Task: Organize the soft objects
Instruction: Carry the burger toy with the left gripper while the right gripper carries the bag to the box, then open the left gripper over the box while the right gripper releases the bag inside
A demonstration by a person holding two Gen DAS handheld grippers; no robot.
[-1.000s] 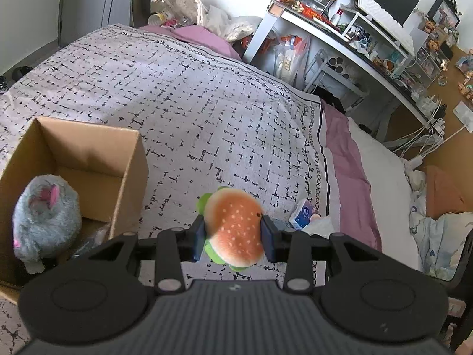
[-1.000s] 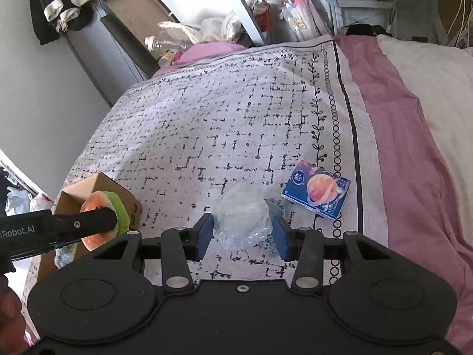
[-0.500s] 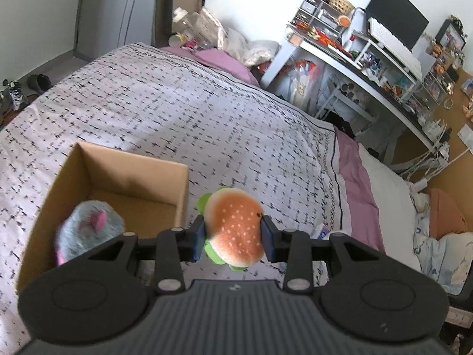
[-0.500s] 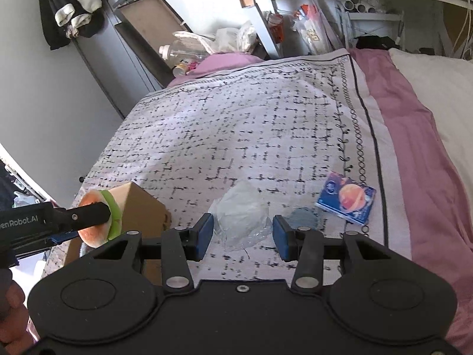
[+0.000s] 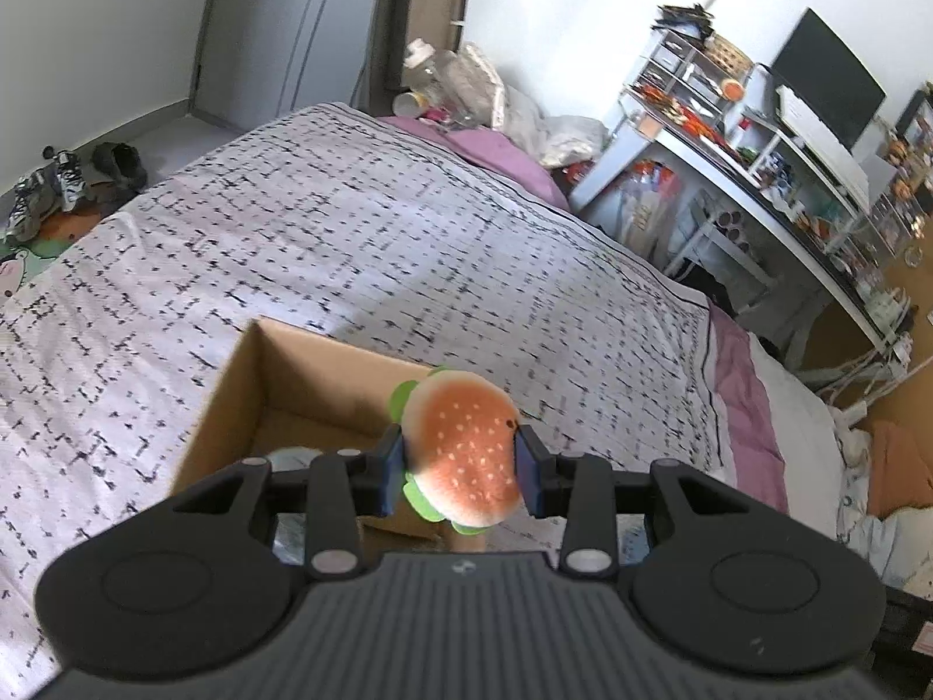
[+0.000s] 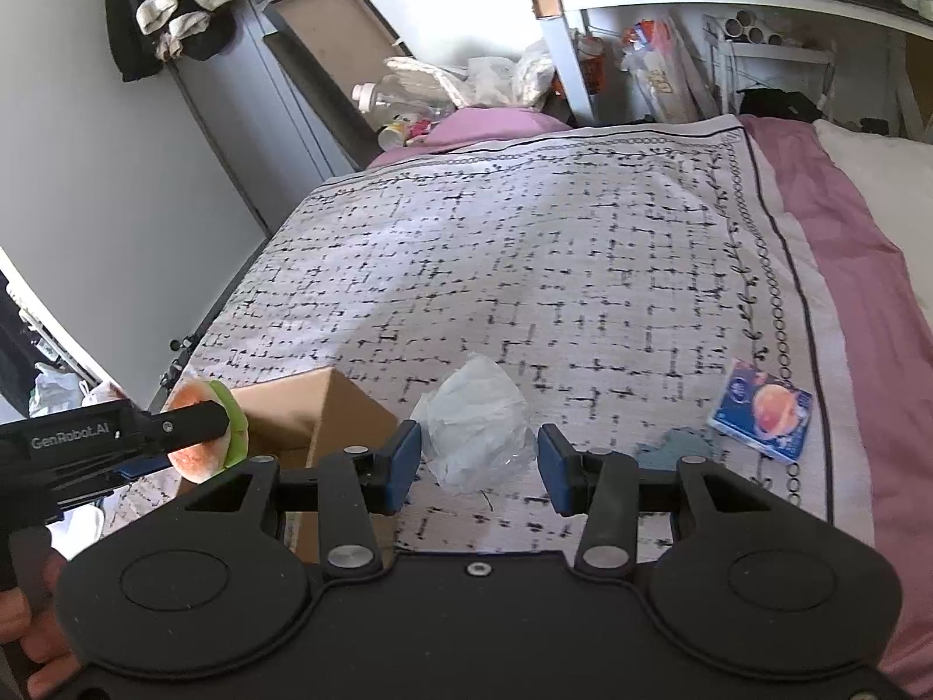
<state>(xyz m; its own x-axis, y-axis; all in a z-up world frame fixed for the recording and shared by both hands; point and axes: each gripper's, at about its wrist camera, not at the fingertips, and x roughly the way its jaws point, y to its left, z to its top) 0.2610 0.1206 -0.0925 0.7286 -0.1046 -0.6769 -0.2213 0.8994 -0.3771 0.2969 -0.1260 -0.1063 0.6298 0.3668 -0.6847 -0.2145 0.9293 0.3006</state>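
Observation:
A burger plush (image 5: 466, 443) with an orange bun and green lettuce sits squeezed between the pads of my left gripper (image 5: 460, 461), which is shut on it. It hangs above the right side of an open cardboard box (image 5: 303, 373) on the bed. A sliver of grey plush (image 5: 286, 458) shows inside the box, behind the gripper body. My right gripper (image 6: 475, 458) is shut on a crumpled clear plastic bag (image 6: 472, 426), held above the bedspread just right of the box (image 6: 326, 408). The right wrist view also catches the left gripper (image 6: 204, 437) with the burger (image 6: 195, 458).
A blue packet with an orange planet picture (image 6: 761, 417) and a small grey-blue item (image 6: 670, 449) lie on the patterned bedspread (image 6: 525, 268) to the right. A cluttered desk (image 5: 758, 175) stands beyond the bed. Shoes (image 5: 64, 186) lie on the floor at the left.
My left gripper has carried the burger leftwards until it hangs over the box; the grey plush is now mostly hidden. My right gripper has moved left with the bag, away from the blue packet.

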